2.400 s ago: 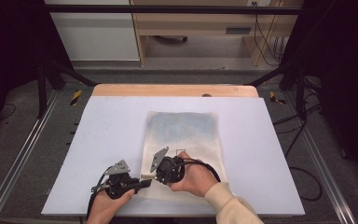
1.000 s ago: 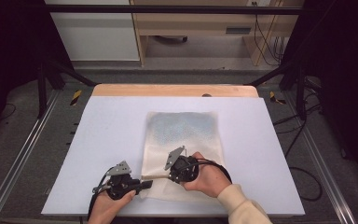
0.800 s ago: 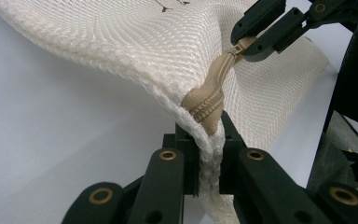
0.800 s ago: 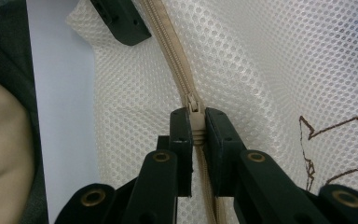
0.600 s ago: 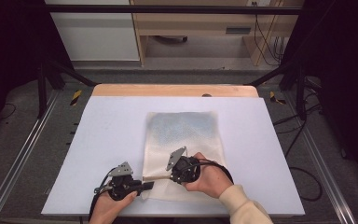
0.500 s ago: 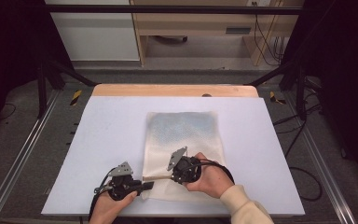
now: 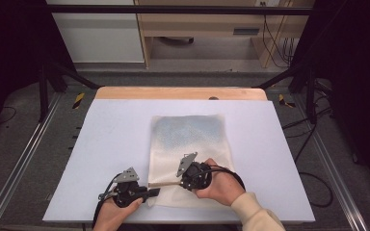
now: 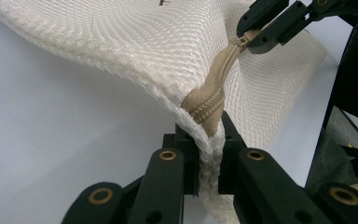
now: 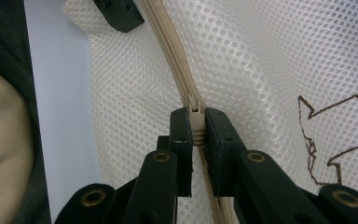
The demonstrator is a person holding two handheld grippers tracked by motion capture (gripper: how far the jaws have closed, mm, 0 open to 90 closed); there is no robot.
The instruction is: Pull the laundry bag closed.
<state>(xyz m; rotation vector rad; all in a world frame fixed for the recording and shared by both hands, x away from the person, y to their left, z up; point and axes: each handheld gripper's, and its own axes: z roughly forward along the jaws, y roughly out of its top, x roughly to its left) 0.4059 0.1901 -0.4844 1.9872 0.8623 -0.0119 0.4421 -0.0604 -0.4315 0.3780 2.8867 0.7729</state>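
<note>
A white mesh bag lies on the white table top, with a beige zipper along its near edge. My left gripper is shut on the bag's near left corner, at the zipper's end, and holds it a little off the table. My right gripper is shut on the zipper pull, a short way right of the left one. In the left gripper view the right gripper pinches the pull beyond the raised fabric. The left gripper's jaw tip shows in the right gripper view.
A brown line drawing marks the mesh right of the zipper. A wooden strip runs along the table's far edge. Metal rails flank the table, and black stand legs rise at the far corners.
My right gripper has slid rightwards along the zipper with the pull, most of it more than a second ago. The left gripper has stayed on the corner.
</note>
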